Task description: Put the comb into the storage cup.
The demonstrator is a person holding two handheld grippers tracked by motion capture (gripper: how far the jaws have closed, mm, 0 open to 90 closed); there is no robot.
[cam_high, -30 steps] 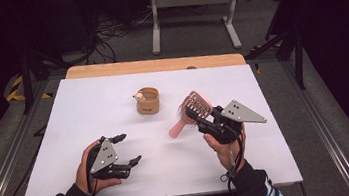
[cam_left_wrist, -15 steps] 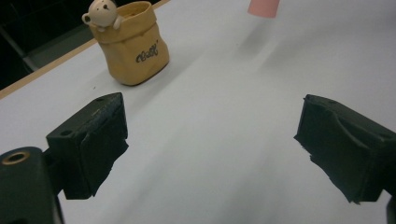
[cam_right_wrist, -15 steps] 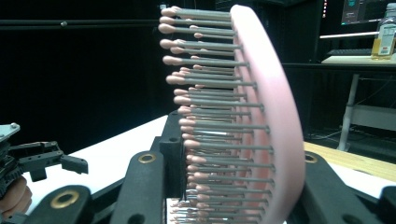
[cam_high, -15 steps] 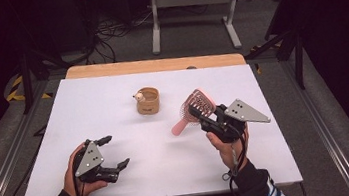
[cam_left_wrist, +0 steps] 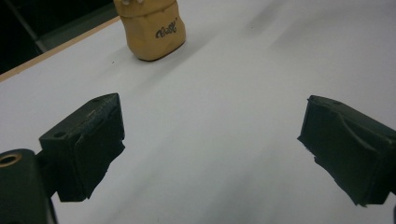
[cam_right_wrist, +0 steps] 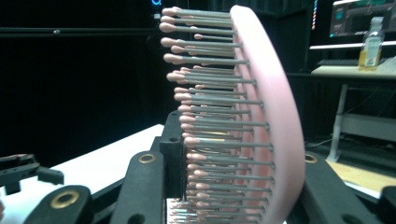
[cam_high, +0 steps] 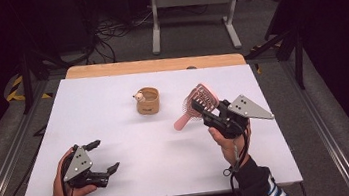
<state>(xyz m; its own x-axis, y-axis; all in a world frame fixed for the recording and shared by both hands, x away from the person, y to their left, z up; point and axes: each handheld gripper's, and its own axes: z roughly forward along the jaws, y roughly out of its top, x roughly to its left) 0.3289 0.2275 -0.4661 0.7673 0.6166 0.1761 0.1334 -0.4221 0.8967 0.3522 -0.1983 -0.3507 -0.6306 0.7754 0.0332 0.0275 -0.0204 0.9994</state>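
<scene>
My right gripper (cam_high: 203, 112) has its jaws clamped on the pink hairbrush (cam_high: 194, 104); my left gripper (cam_high: 103, 157) jaws, just opening, stand apart, empty, above the bench (cam_high: 133, 148).

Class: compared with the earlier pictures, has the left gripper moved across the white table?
Yes. The left gripper has slid toward the table's near-left corner, farther from the tan cup, its fingers opening, nothing between them.

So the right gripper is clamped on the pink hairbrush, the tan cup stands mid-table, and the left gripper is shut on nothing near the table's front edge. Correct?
Not quite: the left gripper is open, not shut. The left gripper view shows its jaws standing wide apart over bare table, nothing between them. The rest holds: the right gripper is clamped on the pink hairbrush, and the tan cup stands mid-table.
</scene>
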